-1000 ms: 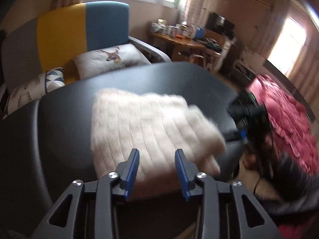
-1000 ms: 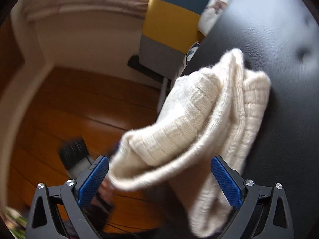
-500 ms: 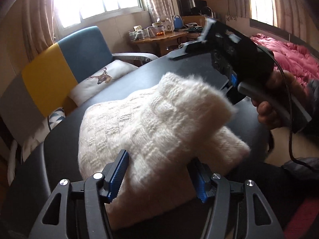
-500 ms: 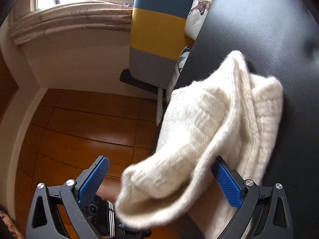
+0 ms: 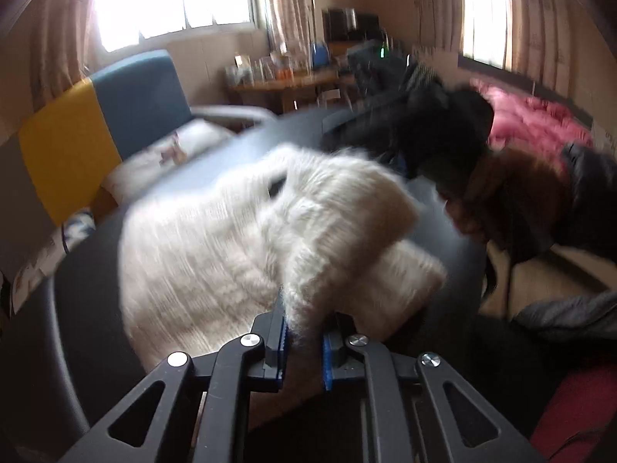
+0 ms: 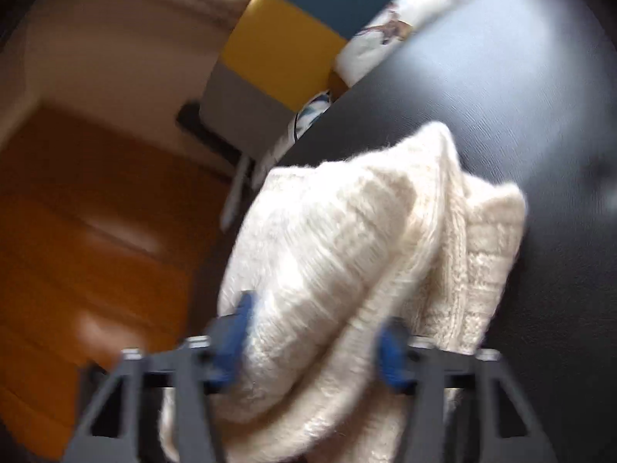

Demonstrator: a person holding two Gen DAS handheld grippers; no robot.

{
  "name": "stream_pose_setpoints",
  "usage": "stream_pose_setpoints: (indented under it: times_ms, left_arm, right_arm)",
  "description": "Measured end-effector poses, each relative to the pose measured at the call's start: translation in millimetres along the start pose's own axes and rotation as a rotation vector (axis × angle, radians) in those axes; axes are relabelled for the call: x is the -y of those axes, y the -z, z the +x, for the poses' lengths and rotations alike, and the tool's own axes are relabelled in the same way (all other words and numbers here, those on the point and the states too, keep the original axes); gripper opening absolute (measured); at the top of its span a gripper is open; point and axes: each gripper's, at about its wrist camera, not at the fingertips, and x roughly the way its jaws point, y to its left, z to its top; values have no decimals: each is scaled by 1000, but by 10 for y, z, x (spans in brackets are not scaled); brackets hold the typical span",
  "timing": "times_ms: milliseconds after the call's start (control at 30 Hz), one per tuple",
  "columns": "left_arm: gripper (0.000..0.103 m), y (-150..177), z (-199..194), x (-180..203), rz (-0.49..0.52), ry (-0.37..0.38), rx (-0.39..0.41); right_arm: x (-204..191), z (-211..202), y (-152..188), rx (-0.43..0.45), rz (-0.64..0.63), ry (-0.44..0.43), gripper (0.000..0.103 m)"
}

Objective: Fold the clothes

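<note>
A cream knitted sweater (image 5: 216,239), folded into a thick bundle, lies on a round black table (image 5: 88,289). My left gripper (image 5: 302,341) is shut on a raised fold at the sweater's near edge. In the right wrist view the sweater (image 6: 347,254) bulges between the blue pads of my right gripper (image 6: 312,341), whose jaws press its sides. The right gripper and the hand holding it show blurred in the left wrist view (image 5: 435,139), at the sweater's far right.
A blue, yellow and grey chair (image 5: 96,115) with a deer cushion (image 5: 181,146) stands behind the table. A cluttered wooden desk (image 5: 285,81) is at the back, pink bedding (image 5: 536,123) to the right. Wooden floor (image 6: 85,231) lies beside the table (image 6: 540,96).
My left gripper closed from open onto a fold of the sweater. My right gripper's jaws narrowed from wide open onto the bundle. The top fold has lifted.
</note>
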Motion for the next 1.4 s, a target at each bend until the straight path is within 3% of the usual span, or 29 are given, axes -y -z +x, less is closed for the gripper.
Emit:
stream_pose_setpoints:
  times_ms: [133, 200, 333, 367, 400, 500, 633, 800, 900, 1033, 1133, 1200, 1300, 1400]
  left_arm:
    - [12, -220, -87, 72, 27, 29, 35]
    - [12, -230, 52, 167, 33, 64, 8]
    - [16, -160, 319, 287, -41, 172, -46]
    - [22, -142, 386, 317, -59, 199, -60]
    - [23, -124, 453, 347, -78, 226, -73]
    - [24, -84, 585, 384, -151, 308, -96]
    - [24, -61, 363, 54, -318, 364, -23]
    - [25, -25, 73, -422, -516, 392, 80]
    - [25, -22, 101, -614, -550, 317, 78]
    - [25, -101, 355, -661, -487, 233, 19]
    - [25, -84, 526, -537, -380, 194, -66]
    - [25, -38, 606, -450, -298, 171, -128]
    - [20, 19, 708, -393, -172, 152, -195]
    - [20, 35, 696, -335, -95, 142, -230]
  right_arm:
    - [-436, -218, -285, 67, -208, 41, 35]
    - [-466, -243, -378, 45, -273, 104, 35]
    - [-32, -48, -431, -39, -194, 219, 37]
    - [104, 2, -422, -52, -160, 233, 46]
    - [221, -8, -402, -46, -131, 218, 51]
    - [532, -178, -320, 9, -58, 107, 51]
    - [698, -337, -332, 34, -8, 23, 54]
    - [315, -733, -417, 8, -169, -3, 87]
    - [-54, -946, -338, -79, -305, -102, 102]
    - [-368, -918, -69, -311, -460, -193, 103]
    - [-317, -676, 108, -462, -453, -189, 103]
    - [-211, -511, 166, -557, -392, -239, 103]
    - [-146, -350, 447, -753, -400, -276, 103]
    - [28, -400, 623, -784, -359, -283, 103]
